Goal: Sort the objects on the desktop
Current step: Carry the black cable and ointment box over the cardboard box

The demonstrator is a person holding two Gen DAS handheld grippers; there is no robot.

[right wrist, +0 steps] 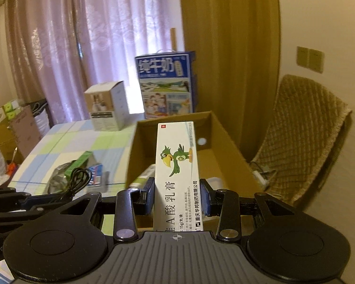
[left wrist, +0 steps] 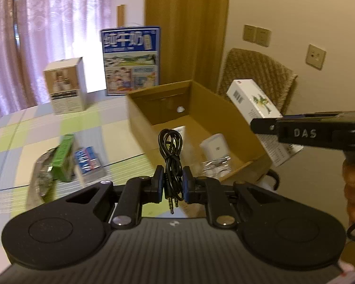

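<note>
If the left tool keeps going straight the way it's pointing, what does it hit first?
Probably the near wall of the cardboard box, or the white container inside it; depth is unclear. The left tool holds a black cable.

Coiled black cable (left wrist: 170,151), white ointment box (right wrist: 177,175)

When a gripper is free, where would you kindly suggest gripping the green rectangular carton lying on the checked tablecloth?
Probably across its two long narrow sides, near the middle, coming down from above. The green rectangular carton lies tilted on a crinkled foil packet, with a blue-and-white packet close beside it, so a side approach looks crowded.
</note>
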